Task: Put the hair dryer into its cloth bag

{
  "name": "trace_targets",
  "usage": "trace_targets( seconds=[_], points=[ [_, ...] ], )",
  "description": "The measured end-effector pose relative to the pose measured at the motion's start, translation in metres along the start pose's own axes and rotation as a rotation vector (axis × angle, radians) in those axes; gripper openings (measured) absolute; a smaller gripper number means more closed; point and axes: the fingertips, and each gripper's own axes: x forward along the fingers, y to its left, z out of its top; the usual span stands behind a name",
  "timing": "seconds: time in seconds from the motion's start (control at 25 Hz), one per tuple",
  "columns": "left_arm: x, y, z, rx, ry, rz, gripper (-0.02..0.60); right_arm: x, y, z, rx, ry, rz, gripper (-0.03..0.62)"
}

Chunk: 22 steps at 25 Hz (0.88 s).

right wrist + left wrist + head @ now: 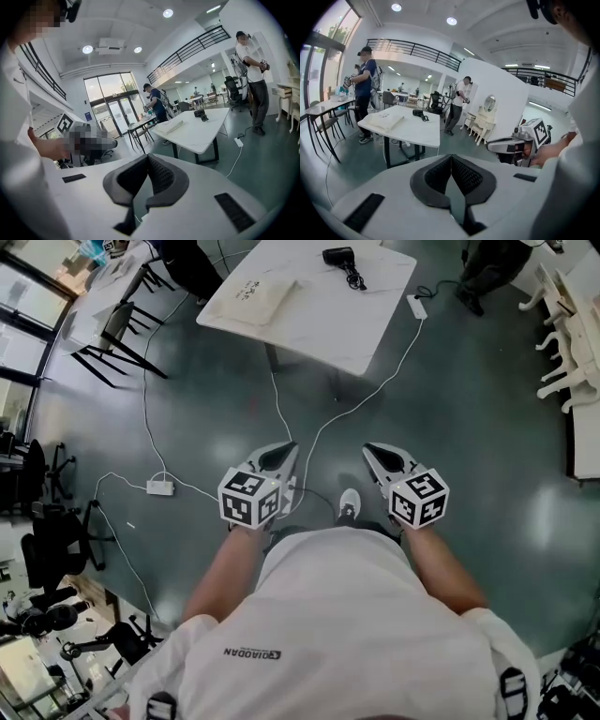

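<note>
Standing on the dark floor [487, 427], I hold both sets of tongs out ahead of me, well short of the white counter [366, 329]. The left tongs [284, 454] are pressed together with nothing between them. The right tongs [377, 454] are closed and empty too, level with the left and a little apart from them.

The black hair dryer [339, 257] lies on the far side of the counter with its cord bunched beside it. The pale cloth bag [267, 298] lies flat on the same top, nearer the left edge and apart from the dryer. A white cable [398, 362] trails from a power strip [418, 307] just off the counter's corner and across the floor toward my shoe [349, 504]. In the left gripper view, one person in dark clothes [363, 89] stands beyond the counter's left end and another in a white shirt [458, 101] stands behind it.
</note>
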Motion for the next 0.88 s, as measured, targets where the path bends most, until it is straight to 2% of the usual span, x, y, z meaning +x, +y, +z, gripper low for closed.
trace_targets(
  seconds=[0.16,0.36,0.68,0.88],
  points=[
    [0.034,-0.016,0.024,0.001,-0.006,-0.006,0.029,0.006,-0.031,0.005,-0.033,0.042,0.039,0.021],
    [0.05,-0.024,0.038,0.046,0.025,-0.004,0.029,0.01,-0.052,0.015,0.0,0.03,0.056,0.021],
    [0.056,0.019,0.056,0.041,0.023,0.057,0.029,0.025,-0.07,0.019,0.009,0.037,0.052,0.021],
    [0.072,0.046,0.072,0.012,-0.007,0.056,0.029,0.045,-0.082,0.031,-0.01,0.051,0.043,0.021]
  ],
)
